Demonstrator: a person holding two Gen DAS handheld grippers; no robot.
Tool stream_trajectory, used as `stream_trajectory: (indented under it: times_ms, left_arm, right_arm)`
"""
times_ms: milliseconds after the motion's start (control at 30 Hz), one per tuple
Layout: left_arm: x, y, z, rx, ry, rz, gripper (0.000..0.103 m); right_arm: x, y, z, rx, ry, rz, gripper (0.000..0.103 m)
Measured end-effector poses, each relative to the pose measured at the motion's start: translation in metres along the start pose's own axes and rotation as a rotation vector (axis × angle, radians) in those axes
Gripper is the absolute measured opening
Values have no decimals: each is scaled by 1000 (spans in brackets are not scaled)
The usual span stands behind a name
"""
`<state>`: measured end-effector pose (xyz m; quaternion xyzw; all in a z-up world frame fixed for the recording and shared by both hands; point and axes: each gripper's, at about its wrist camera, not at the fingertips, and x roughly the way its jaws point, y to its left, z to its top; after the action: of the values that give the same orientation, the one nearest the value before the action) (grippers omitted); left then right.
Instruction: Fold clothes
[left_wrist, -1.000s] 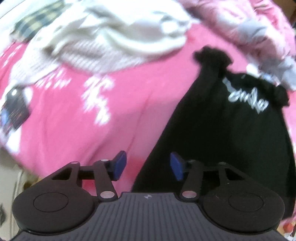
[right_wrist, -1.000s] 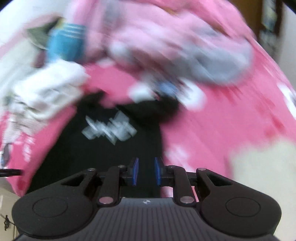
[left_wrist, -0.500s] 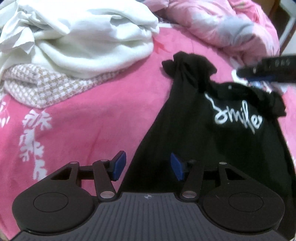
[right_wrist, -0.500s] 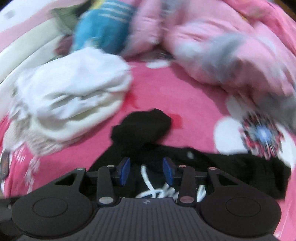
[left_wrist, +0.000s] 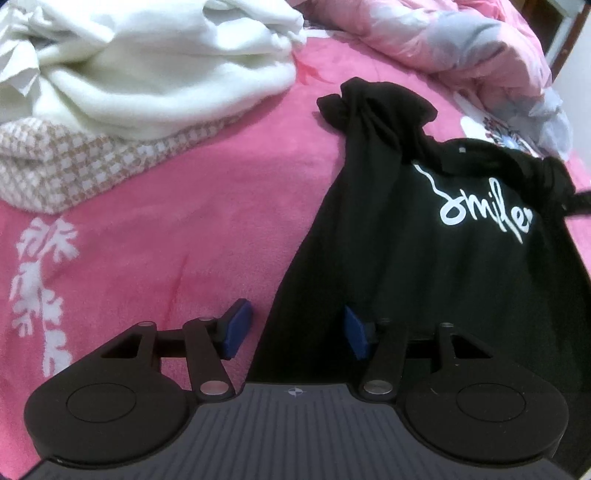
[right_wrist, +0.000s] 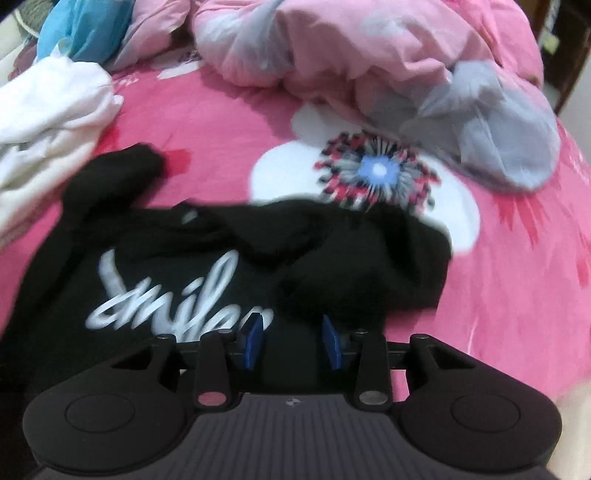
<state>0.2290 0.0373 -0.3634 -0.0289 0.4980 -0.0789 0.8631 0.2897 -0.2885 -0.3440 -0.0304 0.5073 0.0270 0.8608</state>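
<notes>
2 grippers hang over the black T-shirt (left_wrist: 424, 258), which lies spread on the pink bedspread (left_wrist: 166, 240) with white script lettering (left_wrist: 484, 210) across its chest. Left gripper (left_wrist: 295, 334) sits at the shirt's left edge, blue pads (left_wrist: 236, 328) well apart, 1 over pink bedspread and 1 over black cloth, nothing pinched between them. Right gripper (right_wrist: 291, 341) hovers above the shirt's bunched right sleeve (right_wrist: 369, 266), jaws part-way apart and closing, black fabric behind the gap but no pad pressing it. Left of the shirt sits a heap of white clothes (left_wrist: 147, 66); beyond the shirt's collar lies a crumpled pink-and-grey quilt (right_wrist: 406, 66).
</notes>
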Motion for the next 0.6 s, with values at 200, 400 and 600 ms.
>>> stream_trajectory:
  times_ms: [200,400,600]
  left_arm:
    - [1,-12,-5,30,-31,77,61]
    - [2,-19,-5,25,-36,143,68]
    - [4,-23,-9,3,-55,200,77]
  right_arm:
    - [14,-100,41,376,-269,-81,38]
    - [-27,-110,39,308,-284,62,38]
    - [1,-25,22,-205,-71,336,38]
